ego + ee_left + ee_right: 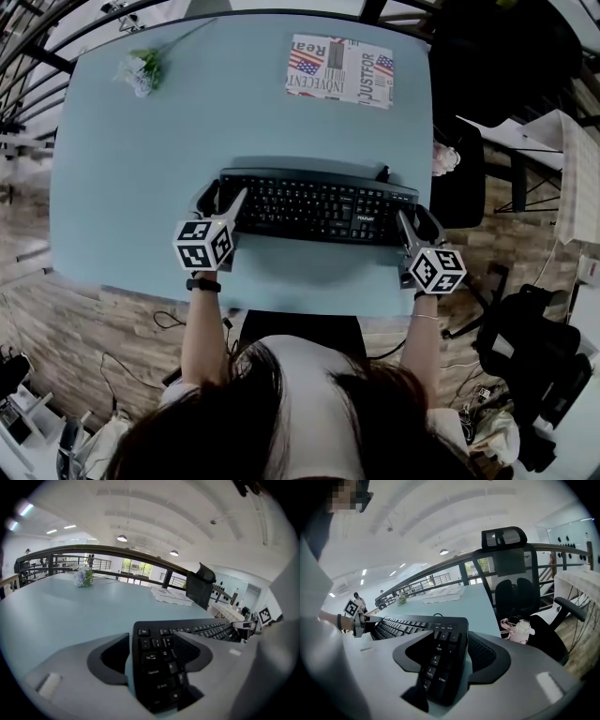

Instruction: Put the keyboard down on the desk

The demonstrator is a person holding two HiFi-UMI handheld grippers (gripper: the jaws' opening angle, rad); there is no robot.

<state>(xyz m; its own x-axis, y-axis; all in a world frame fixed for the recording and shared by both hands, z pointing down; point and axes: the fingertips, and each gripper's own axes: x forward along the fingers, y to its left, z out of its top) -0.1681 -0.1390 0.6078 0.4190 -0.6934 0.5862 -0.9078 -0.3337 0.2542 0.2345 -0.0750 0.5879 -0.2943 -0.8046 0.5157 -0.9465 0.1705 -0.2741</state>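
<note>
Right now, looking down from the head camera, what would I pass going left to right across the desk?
flowers → left gripper → keyboard → right gripper. The newspaper lies farther back, within the keyboard's span, so its place in the order is unclear and I leave it out.

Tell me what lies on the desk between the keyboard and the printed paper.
Nothing: the head view shows only bare desk between the keyboard and the printed paper.
</note>
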